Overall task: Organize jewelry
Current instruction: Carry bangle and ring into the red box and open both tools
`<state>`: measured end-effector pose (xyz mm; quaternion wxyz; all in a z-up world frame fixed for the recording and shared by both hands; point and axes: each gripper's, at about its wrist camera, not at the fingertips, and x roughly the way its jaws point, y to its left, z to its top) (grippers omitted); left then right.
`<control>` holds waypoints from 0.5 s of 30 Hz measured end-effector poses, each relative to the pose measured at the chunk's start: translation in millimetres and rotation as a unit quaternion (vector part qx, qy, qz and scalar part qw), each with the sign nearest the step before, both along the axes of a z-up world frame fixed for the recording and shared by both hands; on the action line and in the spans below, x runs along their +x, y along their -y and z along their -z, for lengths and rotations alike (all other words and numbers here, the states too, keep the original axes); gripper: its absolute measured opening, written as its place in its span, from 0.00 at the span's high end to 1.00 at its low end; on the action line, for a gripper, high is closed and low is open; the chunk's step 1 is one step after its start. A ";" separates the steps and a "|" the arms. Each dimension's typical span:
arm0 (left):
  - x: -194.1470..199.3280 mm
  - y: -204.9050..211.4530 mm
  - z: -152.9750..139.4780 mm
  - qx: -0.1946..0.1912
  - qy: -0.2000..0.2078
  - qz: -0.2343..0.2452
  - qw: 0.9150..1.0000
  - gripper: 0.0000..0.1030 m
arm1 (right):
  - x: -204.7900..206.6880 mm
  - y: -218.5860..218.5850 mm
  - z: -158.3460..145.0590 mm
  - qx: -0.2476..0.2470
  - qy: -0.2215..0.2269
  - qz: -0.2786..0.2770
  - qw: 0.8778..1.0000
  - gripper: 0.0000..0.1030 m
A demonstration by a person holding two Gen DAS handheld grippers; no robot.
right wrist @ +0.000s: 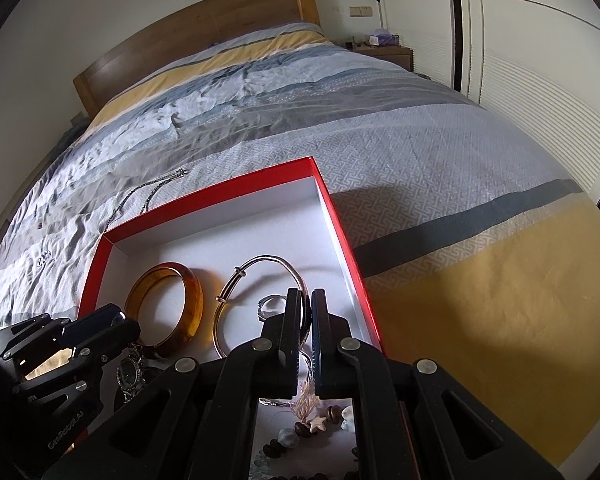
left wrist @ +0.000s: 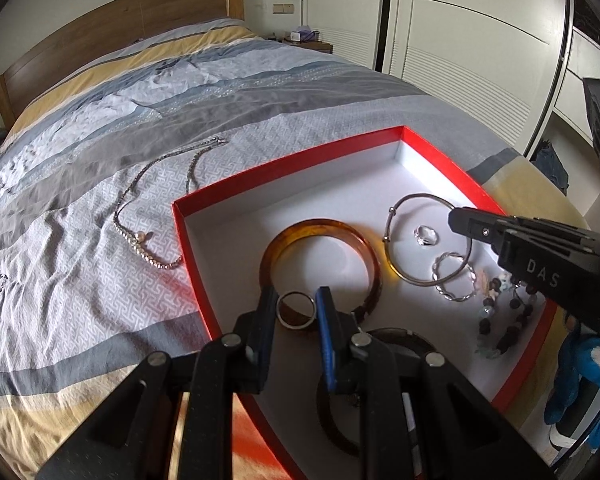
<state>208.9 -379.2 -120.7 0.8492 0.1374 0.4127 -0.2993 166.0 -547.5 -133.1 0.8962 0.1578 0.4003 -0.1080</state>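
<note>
The bed [left wrist: 100, 128] carries a red box [left wrist: 284, 160] already holding an amber bangle [left wrist: 320, 260], a silver bangle [left wrist: 396, 236] and beads, while a chain necklace [left wrist: 156, 196] lies outside on the cover, left of the box. The left gripper [left wrist: 296, 304] pinches a small metal ring [left wrist: 296, 310] over the box floor — nearer that necklace than the right gripper [right wrist: 306, 312]. The right gripper's jaws are pressed nearly together above the silver bangle; whether anything thin sits between them is hard to make out.

Bed [left wrist: 260, 92] carries red box [left wrist: 284, 168], necklace [left wrist: 156, 208].

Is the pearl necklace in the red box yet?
No, the pearl necklace lies on the bedspread, outside the red box.
</note>
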 end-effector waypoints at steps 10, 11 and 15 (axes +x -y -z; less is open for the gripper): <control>-2.3 -1.4 0.4 0.002 0.000 0.001 1.000 0.81 | -2.8 1.4 -0.7 -0.002 0.000 0.005 1.000 0.94; -2.0 -1.8 0.2 0.002 -0.001 0.001 1.000 0.81 | -3.5 1.7 -1.2 -0.002 -0.001 0.005 1.000 0.94; -4.9 -4.1 -0.6 0.005 -0.008 0.001 1.000 0.81 | -8.6 1.0 -7.2 -0.004 0.002 0.007 1.000 0.88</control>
